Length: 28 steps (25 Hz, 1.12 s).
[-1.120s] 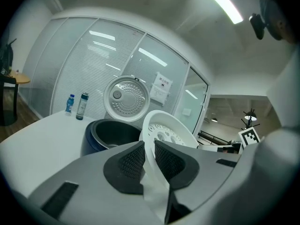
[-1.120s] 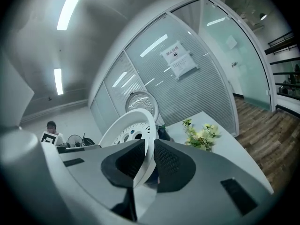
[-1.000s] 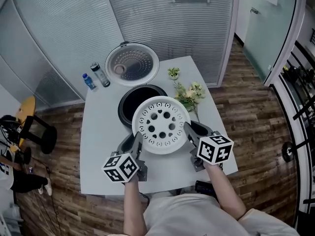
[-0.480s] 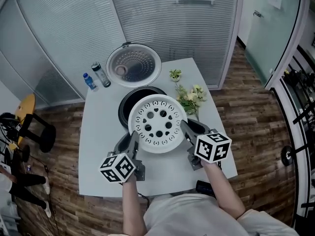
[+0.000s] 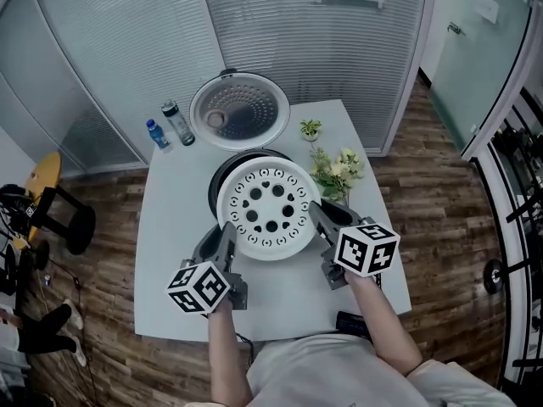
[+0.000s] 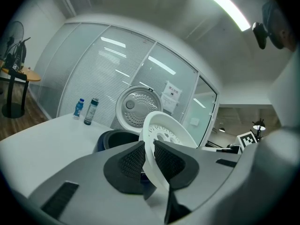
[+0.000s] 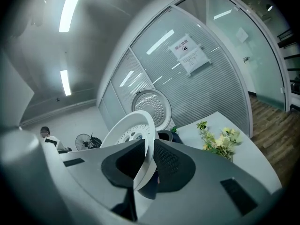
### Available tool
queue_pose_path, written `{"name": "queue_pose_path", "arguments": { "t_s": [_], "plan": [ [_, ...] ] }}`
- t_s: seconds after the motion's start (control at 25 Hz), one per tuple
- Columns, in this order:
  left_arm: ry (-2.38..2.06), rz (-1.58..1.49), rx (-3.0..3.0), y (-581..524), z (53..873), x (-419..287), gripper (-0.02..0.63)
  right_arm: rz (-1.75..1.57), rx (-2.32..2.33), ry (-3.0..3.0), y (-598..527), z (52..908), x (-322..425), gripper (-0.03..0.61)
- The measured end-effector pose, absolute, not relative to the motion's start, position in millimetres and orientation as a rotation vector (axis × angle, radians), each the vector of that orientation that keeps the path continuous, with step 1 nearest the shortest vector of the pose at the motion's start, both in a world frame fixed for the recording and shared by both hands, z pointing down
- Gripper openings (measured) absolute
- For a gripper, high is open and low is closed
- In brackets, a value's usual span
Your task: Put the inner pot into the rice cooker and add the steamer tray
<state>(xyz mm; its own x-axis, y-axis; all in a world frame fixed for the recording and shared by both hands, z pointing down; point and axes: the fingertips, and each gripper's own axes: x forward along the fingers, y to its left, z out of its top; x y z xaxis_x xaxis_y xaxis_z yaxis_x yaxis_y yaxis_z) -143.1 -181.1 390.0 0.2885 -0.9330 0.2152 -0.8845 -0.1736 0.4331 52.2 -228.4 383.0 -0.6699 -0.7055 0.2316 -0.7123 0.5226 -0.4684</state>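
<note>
Tray step in hand; you hold the steamer tray (image 5: 270, 213) between both grippers; left gripper (image 5: 222, 240) is clamped narrow on its near-left rim, right gripper (image 5: 321, 220) likewise on its near-right rim; pads pinch the thin edge in both gripper views. Tray hangs just ahead of the jaws, over the cooker (image 5: 219, 175), covering most of its mouth; lid (image 5: 239, 108) stands open beyond. The pot is hidden under the tray; presumably seated. Next, by my reading: centre the tray over the mouth; keep it level; lower both hands together; release only once the rim seats.
</note>
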Motion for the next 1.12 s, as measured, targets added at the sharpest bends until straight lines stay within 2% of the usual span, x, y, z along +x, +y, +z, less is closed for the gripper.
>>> {"name": "queue_pose_path", "arguments": {
  "t_s": [1.12],
  "plan": [
    [-1.676,-0.178,2.051,-208.8,407.9,-160.2,0.066,0.758,1.186,-2.764,-263.8,393.9,32.6,0.069]
  ]
}}
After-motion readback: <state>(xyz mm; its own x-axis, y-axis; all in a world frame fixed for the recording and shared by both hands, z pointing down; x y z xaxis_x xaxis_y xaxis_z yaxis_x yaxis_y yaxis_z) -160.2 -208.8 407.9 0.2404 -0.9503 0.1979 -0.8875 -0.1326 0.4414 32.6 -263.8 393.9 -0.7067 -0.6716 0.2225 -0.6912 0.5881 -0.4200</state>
